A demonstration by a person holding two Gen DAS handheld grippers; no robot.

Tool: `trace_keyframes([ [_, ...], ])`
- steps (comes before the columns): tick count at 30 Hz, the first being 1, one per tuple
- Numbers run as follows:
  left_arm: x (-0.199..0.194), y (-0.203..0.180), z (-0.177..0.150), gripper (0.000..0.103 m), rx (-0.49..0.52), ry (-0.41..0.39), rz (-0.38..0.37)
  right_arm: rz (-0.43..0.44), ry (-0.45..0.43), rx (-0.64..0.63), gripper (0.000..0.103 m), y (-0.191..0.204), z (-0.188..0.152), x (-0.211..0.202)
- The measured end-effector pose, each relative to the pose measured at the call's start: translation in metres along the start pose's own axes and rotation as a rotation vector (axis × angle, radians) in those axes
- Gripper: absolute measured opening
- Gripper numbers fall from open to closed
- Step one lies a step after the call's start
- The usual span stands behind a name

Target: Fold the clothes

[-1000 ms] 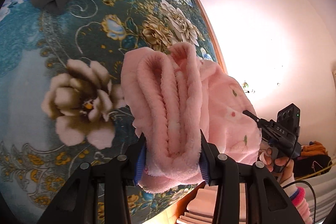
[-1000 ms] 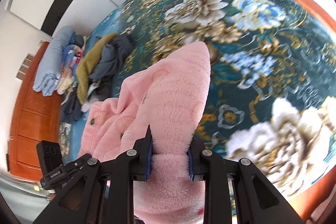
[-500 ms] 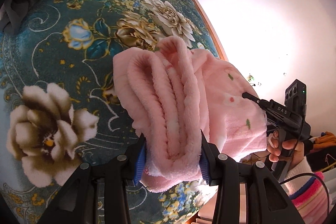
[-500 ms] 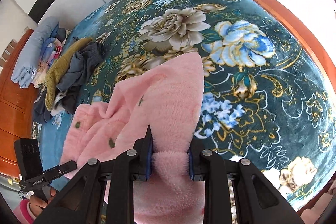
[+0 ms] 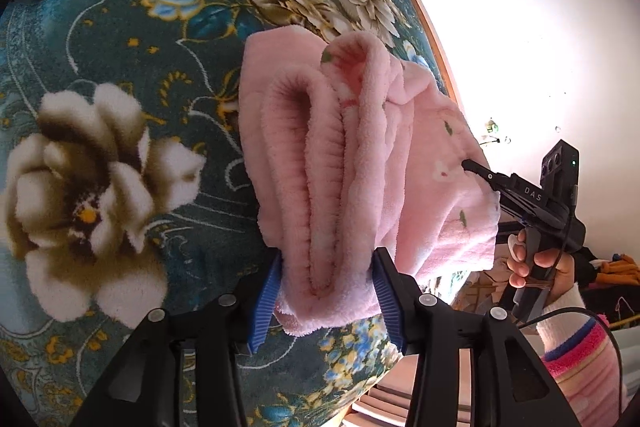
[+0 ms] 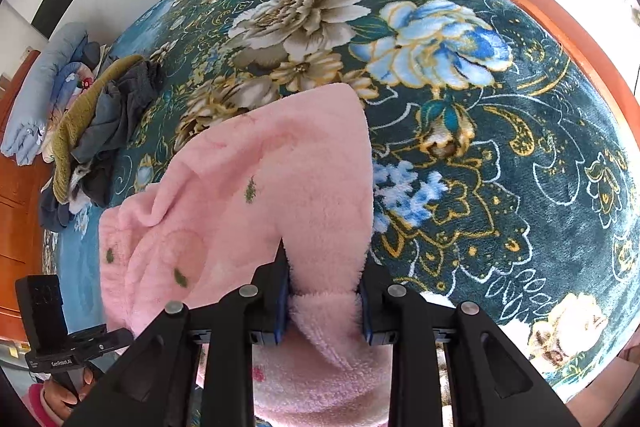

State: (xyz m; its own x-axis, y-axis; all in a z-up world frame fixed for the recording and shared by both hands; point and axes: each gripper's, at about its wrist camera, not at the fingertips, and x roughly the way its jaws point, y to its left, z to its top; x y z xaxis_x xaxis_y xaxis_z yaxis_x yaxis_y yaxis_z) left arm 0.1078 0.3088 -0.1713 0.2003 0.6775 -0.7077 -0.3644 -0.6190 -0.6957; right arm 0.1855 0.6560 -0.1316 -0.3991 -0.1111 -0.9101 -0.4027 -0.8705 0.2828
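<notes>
Pink garment [image 5: 360, 163], teal floral blanket [image 5: 120, 67]

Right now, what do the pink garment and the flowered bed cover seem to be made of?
Pink garment: seemingly plush fleece, matte; its thick fuzzy pile ridges at the folds. Flowered bed cover: probably a short-pile plush blanket, velvety, with a slight sheen; the fibres blur the edges of the printed flowers. The exact fibre cannot be told.

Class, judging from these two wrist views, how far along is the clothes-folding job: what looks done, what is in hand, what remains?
Done: the pink fleece garment is already doubled into thick layers. In hand: the left claw and right claw each clamp a bunched end of it above the floral bedspread; it is not yet laid down. Left: a heap of unfolded clothes waits farther up the bed.
</notes>
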Motion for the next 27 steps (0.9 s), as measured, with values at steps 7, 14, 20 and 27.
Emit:
trace_keyframes([
  [7,-0.038,0.007,0.013,0.051,-0.026,-0.115,0.063,-0.01,-0.031,0.005,0.043,-0.012,-0.01,-0.02],
  [14,-0.032,-0.086,0.018,0.051,0.352,-0.169,0.112,-0.036,-0.136,-0.071,0.043,0.02,-0.028,-0.042],
  [20,0.005,-0.122,0.022,0.051,0.556,-0.158,0.21,-0.061,-0.098,-0.291,0.043,0.07,-0.072,-0.018],
  [27,0.038,-0.07,0.032,0.051,0.362,-0.095,0.213,-0.164,-0.088,-0.103,0.043,0.019,-0.102,0.005],
])
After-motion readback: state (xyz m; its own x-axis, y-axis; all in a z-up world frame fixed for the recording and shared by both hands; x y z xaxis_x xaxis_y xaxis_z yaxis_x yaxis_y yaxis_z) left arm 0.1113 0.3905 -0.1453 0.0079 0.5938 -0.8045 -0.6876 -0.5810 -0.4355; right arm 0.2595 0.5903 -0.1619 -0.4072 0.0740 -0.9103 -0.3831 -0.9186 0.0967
